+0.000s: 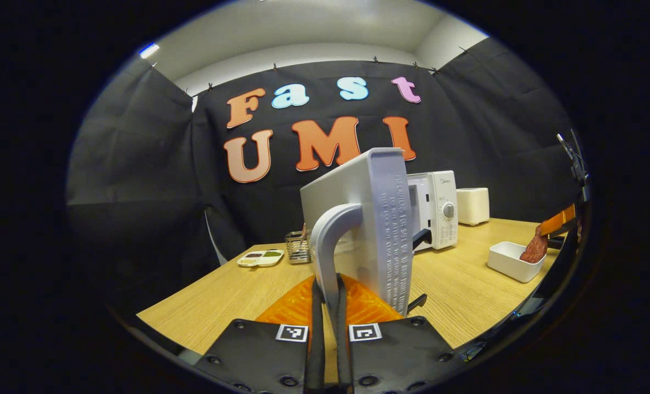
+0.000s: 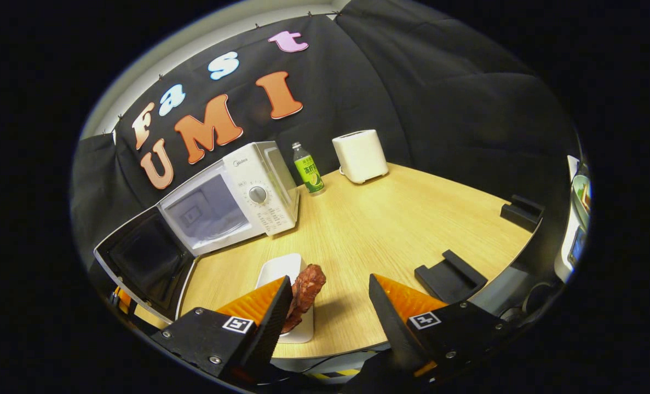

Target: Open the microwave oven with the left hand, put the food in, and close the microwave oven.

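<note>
The white microwave (image 2: 231, 197) stands at the back of the wooden table (image 2: 390, 219) with its door (image 1: 357, 219) swung wide open and the cavity lit. My left gripper (image 1: 328, 290) is shut on the door's grey curved handle (image 1: 330, 235), one finger on each side of it. A reddish piece of meat (image 2: 303, 295) stands up out of a white rectangular dish (image 2: 283, 273) near the front edge. My right gripper (image 2: 330, 280) is open around it, its fingers wide apart. The meat leans against its left finger (image 2: 270, 306). The left gripper view shows the meat (image 1: 534, 246) over the dish (image 1: 513, 261).
A white toaster (image 2: 360, 156) and a green bottle (image 2: 308, 169) stand right of the microwave. Two black holders (image 2: 449, 276) (image 2: 522, 210) lie near the right edge. A small sauce dish (image 1: 260, 257) and a metal rack (image 1: 298, 246) sit left of the door.
</note>
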Demonstrator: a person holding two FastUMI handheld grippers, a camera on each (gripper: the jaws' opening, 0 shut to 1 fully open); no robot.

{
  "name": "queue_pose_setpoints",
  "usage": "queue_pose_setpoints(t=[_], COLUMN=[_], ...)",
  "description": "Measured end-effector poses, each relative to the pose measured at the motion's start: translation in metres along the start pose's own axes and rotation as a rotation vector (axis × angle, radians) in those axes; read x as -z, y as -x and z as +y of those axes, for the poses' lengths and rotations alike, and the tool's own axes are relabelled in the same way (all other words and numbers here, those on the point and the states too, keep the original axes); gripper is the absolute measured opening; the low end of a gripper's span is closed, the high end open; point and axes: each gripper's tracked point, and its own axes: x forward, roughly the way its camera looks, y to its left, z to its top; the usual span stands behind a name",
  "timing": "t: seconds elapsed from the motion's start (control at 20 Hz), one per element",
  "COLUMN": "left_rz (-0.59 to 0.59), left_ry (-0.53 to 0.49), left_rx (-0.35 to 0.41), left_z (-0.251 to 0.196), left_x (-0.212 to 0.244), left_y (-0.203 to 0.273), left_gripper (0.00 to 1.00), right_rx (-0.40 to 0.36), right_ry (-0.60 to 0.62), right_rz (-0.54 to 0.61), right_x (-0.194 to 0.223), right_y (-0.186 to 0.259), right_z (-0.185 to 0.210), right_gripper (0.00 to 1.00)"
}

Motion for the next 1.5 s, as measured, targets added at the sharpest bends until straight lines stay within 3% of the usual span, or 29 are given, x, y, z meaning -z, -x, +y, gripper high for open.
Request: queue_pose_setpoints(t=[0.15,0.3,0.35,0.4,0.45,0.5,0.55,0.7,0.8,0.85,0.9,0.95,1.2,1.35,1.5], left_rz=[-0.004,-0.004,0.002,0.007,0.017,0.019,0.017,0.006,0.007,0.000,-0.002,-0.006,-0.001,0.040,0.061], left_ry=[0.030,0.041,0.037,0.042,0.060,0.076,0.079,0.065,0.080,0.078,0.070,0.063,0.040,0.031,-0.028], left_rx=[0.026,0.067,0.065,0.058,0.063,0.067,0.067,0.051,0.033,0.016,-0.007,-0.027,-0.140,-0.137,-0.151], left_z=[0.026,0.046,0.057,0.069,0.077,0.081,0.087,0.103,0.117,0.125,0.134,0.143,0.186,0.180,0.179], left_x=[0.004,0.006,0.008,0.009,0.011,0.012,0.012,0.014,0.014,0.012,0.008,0.005,0.002,0.016,0.015], left_y=[0.003,0.005,0.005,0.005,0.006,0.008,0.013,0.031,0.040,0.043,0.046,0.049,0.049,0.041,0.025], left_gripper=[0.10,0.17,0.19,0.24,0.39,0.37,0.55,0.69,0.69,0.77,0.69,0.77,0.76,0.73,0.77], right_rx=[0.001,-0.023,-0.029,-0.029,-0.028,-0.027,-0.029,-0.044,-0.062,-0.070,-0.073,-0.074,-0.128,-0.127,-0.108], right_ry=[-0.016,-0.032,-0.039,-0.043,-0.044,-0.047,-0.054,-0.082,-0.118,-0.139,-0.154,-0.163,-0.201,-0.135,-0.052], right_rz=[0.007,0.037,0.045,0.044,0.039,0.032,0.023,0.001,-0.006,-0.014,-0.019,-0.022,-0.040,-0.057,-0.079], right_x=[0.002,0.009,0.010,0.009,0.008,0.006,0.004,-0.002,-0.004,-0.007,-0.007,-0.006,-0.017,-0.026,-0.036], right_y=[-0.002,-0.003,-0.002,-0.003,-0.005,-0.006,-0.006,-0.010,-0.013,-0.012,-0.014,-0.015,-0.014,-0.014,-0.013], right_z=[0.003,0.011,0.012,0.013,0.013,0.013,0.014,0.017,0.019,0.019,0.020,0.019,0.037,0.047,0.059], right_gripper=[0.81,0.80,0.74,0.71,0.69,0.67,0.64,0.61,0.52,0.43,0.39,0.30,0.18,0.17,0.17])
